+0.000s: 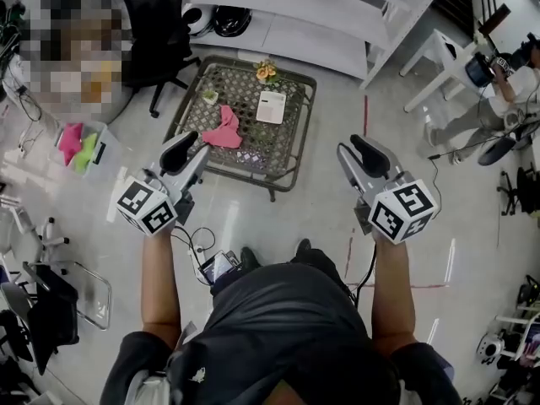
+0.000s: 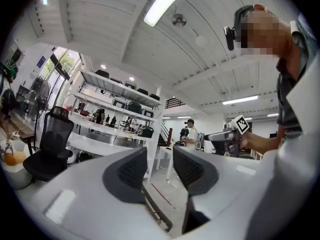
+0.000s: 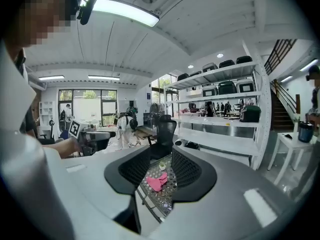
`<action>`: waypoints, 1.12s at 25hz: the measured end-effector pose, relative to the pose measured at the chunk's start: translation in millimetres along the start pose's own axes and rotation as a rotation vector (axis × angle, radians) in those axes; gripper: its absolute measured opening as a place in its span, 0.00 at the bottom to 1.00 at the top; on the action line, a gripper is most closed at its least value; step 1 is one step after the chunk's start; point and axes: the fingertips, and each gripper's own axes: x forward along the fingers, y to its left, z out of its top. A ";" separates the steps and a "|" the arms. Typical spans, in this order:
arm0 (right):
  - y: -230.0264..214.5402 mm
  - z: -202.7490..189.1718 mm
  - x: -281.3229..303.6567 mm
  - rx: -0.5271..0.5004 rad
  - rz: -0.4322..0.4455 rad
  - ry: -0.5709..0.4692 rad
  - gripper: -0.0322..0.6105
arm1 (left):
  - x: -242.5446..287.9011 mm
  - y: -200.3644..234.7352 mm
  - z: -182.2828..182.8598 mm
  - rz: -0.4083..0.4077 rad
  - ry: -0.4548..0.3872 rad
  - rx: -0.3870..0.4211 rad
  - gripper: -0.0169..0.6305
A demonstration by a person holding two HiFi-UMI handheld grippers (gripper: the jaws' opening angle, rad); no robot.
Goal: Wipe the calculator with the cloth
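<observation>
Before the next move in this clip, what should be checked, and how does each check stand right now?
1. The cloth lies free on the table: ok.
2. The calculator is uncovered, beside the cloth: ok.
3. The left tongs are empty: ok, but they are shut and must open to grasp.
4. The right tongs are empty: ok, and likewise shut.
5. Tongs close enough to take the cloth: not ok; both are held well short of the table.
6. The orange flowers by the calculator's far edge are clear of the wiping path: cannot tell.
</observation>
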 end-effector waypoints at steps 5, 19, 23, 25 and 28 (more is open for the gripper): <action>-9.5 -6.4 6.9 0.026 0.031 0.007 0.23 | 3.1 2.7 -11.7 0.027 0.024 -0.016 0.29; -101.5 -11.1 83.3 0.076 0.240 0.018 0.23 | 62.0 22.7 -16.4 0.235 0.075 -0.001 0.29; -123.5 -14.3 103.6 0.077 0.288 0.037 0.23 | 80.9 25.3 -18.9 0.283 0.078 -0.003 0.29; -131.1 -15.1 110.8 0.076 0.314 0.046 0.23 | 87.3 24.5 -19.4 0.307 0.080 -0.002 0.29; -141.3 -12.6 120.7 0.075 0.354 0.047 0.23 | 95.3 24.6 -18.1 0.341 0.081 0.002 0.29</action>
